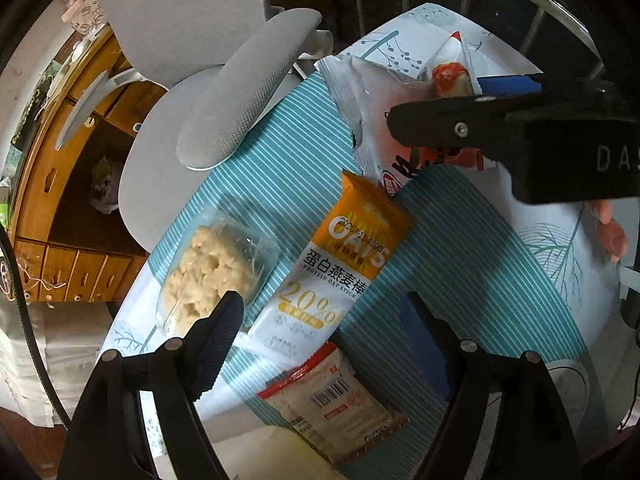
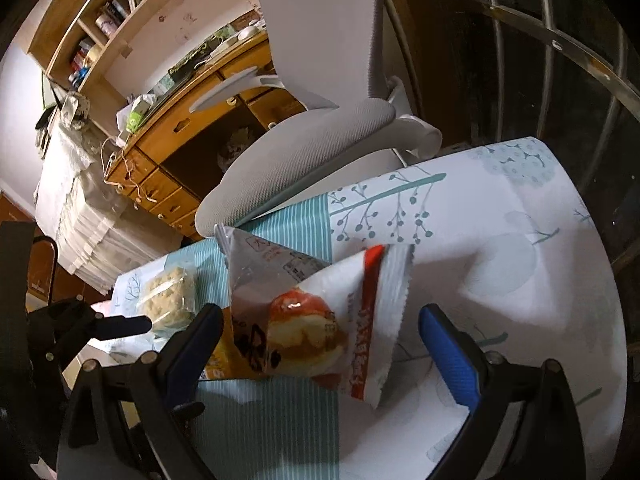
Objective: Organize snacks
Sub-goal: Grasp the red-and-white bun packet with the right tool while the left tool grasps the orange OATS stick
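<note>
Several snacks lie on a teal-striped tablecloth (image 1: pixel 280 168). An orange and white oat bar (image 1: pixel 340 264) and a small red-edged packet (image 1: pixel 336 396) lie between the fingers of my left gripper (image 1: pixel 320 310). It points down at them, open, not touching them. A clear-wrapped crumbly cake (image 1: pixel 208 276) lies just left of its left finger. A white and red bread bag (image 2: pixel 320 320) lies tilted between the spread fingers of my right gripper (image 2: pixel 320 312), which is open with its pads off the bag. The same bread bag (image 1: pixel 372 92) shows at the top of the left wrist view.
A grey office chair (image 2: pixel 304 148) stands against the table's far edge, with a wooden desk (image 2: pixel 180 120) and shelves behind it. Metal railings (image 2: pixel 560 60) rise on the right. The tablecloth's white tree-print part (image 2: pixel 500 240) lies right of the bag. A hand (image 1: pixel 612 236) shows at the right.
</note>
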Action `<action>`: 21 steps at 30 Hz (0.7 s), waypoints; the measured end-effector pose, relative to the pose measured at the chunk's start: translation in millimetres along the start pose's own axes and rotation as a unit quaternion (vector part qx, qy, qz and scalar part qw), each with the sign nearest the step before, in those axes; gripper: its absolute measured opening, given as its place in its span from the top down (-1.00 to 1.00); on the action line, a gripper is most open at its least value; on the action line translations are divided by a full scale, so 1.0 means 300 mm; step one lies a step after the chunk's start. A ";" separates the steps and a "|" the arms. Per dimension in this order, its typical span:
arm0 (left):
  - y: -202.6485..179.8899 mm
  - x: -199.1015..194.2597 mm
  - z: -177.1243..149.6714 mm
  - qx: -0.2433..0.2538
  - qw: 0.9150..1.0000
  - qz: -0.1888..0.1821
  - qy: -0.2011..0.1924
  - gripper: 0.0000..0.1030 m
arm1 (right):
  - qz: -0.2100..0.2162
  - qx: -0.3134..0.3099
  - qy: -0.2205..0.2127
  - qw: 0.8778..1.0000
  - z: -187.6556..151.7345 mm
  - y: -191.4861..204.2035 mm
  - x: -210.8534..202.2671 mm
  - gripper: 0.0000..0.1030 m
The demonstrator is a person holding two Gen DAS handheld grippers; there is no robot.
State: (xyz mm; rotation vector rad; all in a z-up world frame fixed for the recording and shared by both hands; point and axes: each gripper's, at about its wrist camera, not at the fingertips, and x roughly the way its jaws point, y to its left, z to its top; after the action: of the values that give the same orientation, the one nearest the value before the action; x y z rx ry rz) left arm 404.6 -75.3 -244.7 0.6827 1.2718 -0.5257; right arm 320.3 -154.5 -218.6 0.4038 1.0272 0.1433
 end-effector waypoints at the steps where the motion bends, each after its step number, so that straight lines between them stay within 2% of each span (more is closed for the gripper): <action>1: 0.002 0.005 0.002 0.000 1.000 -0.001 0.000 -0.54 | 0.002 -0.006 0.004 1.000 0.001 0.005 0.006 -0.73; 2: 0.005 0.013 0.004 0.001 1.000 -0.002 0.001 -0.54 | 0.003 -0.010 0.006 1.000 0.000 0.009 0.008 -0.56; 3: 0.005 0.022 0.005 0.003 1.000 0.003 0.003 -0.54 | -0.001 -0.017 0.009 1.000 -0.001 0.014 0.013 -0.51; 8: 0.010 0.069 0.024 0.008 1.000 0.007 0.018 -0.54 | -0.005 -0.030 0.006 1.000 -0.002 0.019 0.005 -0.42; 16: 0.024 0.099 0.047 0.002 1.000 -0.012 0.020 -0.43 | -0.016 -0.008 0.006 1.000 -0.016 -0.041 -0.041 -0.38; 21: 0.047 0.104 0.050 -0.009 0.998 -0.051 0.019 -0.19 | -0.018 0.017 0.006 1.000 -0.045 -0.084 -0.081 -0.38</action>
State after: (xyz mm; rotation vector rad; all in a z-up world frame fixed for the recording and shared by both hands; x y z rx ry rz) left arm 431.8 -75.8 -270.5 0.6175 1.3509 -0.5861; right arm 294.3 -181.6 -215.2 0.4156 1.0496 0.0957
